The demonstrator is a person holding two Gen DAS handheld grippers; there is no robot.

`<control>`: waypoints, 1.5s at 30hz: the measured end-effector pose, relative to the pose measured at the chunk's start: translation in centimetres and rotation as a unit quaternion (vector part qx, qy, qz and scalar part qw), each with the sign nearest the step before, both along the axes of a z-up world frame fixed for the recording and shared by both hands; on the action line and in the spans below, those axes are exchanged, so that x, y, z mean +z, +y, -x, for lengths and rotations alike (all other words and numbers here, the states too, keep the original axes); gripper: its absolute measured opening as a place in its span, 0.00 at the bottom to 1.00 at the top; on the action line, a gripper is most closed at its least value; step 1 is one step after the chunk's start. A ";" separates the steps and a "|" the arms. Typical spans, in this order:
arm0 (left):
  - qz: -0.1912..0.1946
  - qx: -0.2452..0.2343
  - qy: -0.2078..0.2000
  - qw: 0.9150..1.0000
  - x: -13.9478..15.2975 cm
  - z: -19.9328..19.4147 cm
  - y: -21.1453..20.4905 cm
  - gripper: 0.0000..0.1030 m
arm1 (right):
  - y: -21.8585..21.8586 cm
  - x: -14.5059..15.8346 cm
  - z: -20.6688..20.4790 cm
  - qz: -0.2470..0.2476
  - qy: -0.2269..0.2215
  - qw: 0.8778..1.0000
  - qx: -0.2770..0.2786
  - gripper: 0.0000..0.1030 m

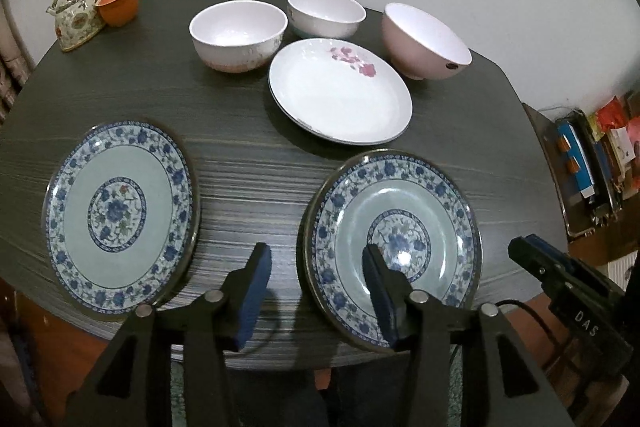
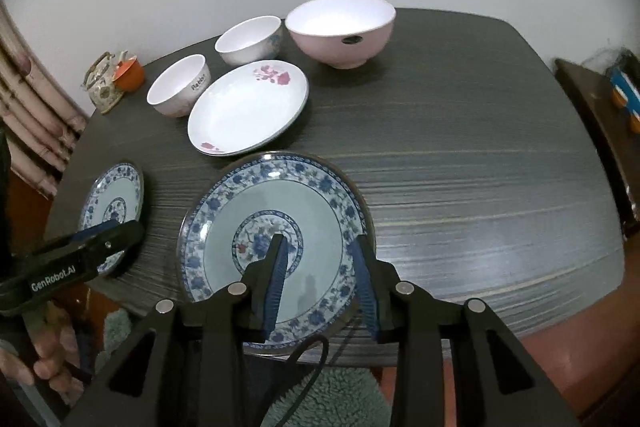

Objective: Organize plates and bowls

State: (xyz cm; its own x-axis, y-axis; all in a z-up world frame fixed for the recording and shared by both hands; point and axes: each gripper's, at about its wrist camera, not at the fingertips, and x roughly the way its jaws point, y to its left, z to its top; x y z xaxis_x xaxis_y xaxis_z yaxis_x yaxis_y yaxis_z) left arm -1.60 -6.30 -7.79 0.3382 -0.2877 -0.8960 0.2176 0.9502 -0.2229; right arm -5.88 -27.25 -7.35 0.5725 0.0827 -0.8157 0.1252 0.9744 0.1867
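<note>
Table: dark wood-grain top [image 1: 248, 163], set against a pale wall.
Left gripper [image 1: 316, 263]: jaws apart, nothing between them — positioned above the bare strip of table between the two blue-patterned plates; its right finger overlaps the left rim of the right plate in the left wrist view.
Right gripper [image 2: 320, 255]: jaws apart, positioned over the right side of the blue-patterned plate; whether the pads touch the rim cannot be determined.
Right blue-patterned plate [image 1: 394, 247]: near table edge, flat.
Left blue-patterned plate [image 1: 120, 215]: near table edge, well apart from the other.
White floral plate [image 1: 340, 97]: mid-table, just behind the right blue plate.
White bowls [image 1: 238, 35]: two, upright, behind the floral plate.
Pink bowl [image 1: 424, 41]: upright, at the back right — dark sticker on its side.
Teapot [image 1: 78, 13] and orange cup [image 1: 118, 5]: far left corner, touching or nearly so.
</note>
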 end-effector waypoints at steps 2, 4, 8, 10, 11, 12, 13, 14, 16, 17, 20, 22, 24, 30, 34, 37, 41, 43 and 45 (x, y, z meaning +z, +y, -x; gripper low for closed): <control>0.003 -0.001 0.000 1.000 -0.3 0.2 -0.1 0.49 | -0.4 -0.3 0.2 -0.001 0.004 1.000 -0.004 0.31; 0.006 -0.004 0.004 1.000 -0.7 0.2 -0.2 0.49 | -0.7 -0.7 0.3 -0.004 0.008 1.000 0.000 0.31; 0.022 -0.004 0.017 1.000 -1.6 0.1 0.0 0.49 | -1.2 -1.3 0.2 -0.009 0.014 1.000 0.014 0.31; 0.032 0.000 0.027 0.999 -2.1 -0.1 0.2 0.49 | -1.4 -1.6 0.2 -0.001 0.019 1.000 0.023 0.31; 0.035 0.002 0.033 0.999 -2.4 -0.2 0.4 0.49 | -1.6 -1.8 0.1 -0.004 0.020 0.999 0.029 0.31; 0.040 0.001 0.037 0.998 -2.7 -0.3 0.5 0.49 | -1.8 -1.9 0.0 -0.010 0.022 0.999 0.036 0.31; 0.046 0.001 0.042 0.998 -2.9 -0.4 0.5 0.49 | -2.1 -2.3 -0.3 -0.016 0.030 0.998 0.044 0.31; 0.050 0.001 0.047 0.998 -3.1 -0.6 0.6 0.49 | -2.4 -2.6 -0.5 -0.023 0.034 0.998 0.049 0.31; 0.060 0.001 0.060 0.996 -3.7 -1.0 0.7 0.49 | -3.3 -3.4 -1.1 -0.055 0.042 0.995 0.070 0.31; 0.064 0.001 0.064 0.996 -4.0 -1.1 0.8 0.49 | -3.8 -3.7 -1.4 -0.061 0.049 0.995 0.068 0.32; 0.069 0.010 0.081 0.994 -5.1 -1.5 0.9 0.49 | -5.5 -5.1 -2.5 -0.099 0.070 0.991 0.064 0.33; 0.067 0.014 0.092 0.993 -5.8 -1.8 0.8 0.49 | -6.4 -5.9 -3.0 -0.106 0.080 0.990 0.056 0.32; 0.070 0.013 0.099 0.993 -6.2 -1.9 0.7 0.49 | -6.8 -6.4 -3.4 -0.112 0.086 0.989 0.053 0.29; 0.091 0.024 0.128 0.987 -7.6 -2.8 0.9 0.48 | -7.9 -7.9 -4.4 -0.170 0.091 0.979 0.061 0.22; 0.097 0.029 0.138 0.985 -8.0 -3.1 1.1 0.47 | -8.5 -8.8 -4.9 -0.212 0.094 0.970 0.074 0.21; 0.097 0.024 0.136 0.986 -7.9 -3.3 1.0 0.47 | -8.6 -9.1 -5.0 -0.226 0.094 0.966 0.079 0.21; 0.097 0.018 0.135 0.986 -7.9 -3.5 0.8 0.46 | -9.0 -9.4 -5.3 -0.240 0.090 0.963 0.079 0.18; 0.097 0.014 0.134 0.986 -7.9 -3.7 0.7 0.46 | -9.0 -9.5 -5.5 -0.242 0.091 0.963 0.079 0.17; 0.096 0.011 0.134 0.986 -7.9 -3.8 0.5 0.44 | -8.8 -9.7 -5.6 -0.242 0.094 0.962 0.082 0.16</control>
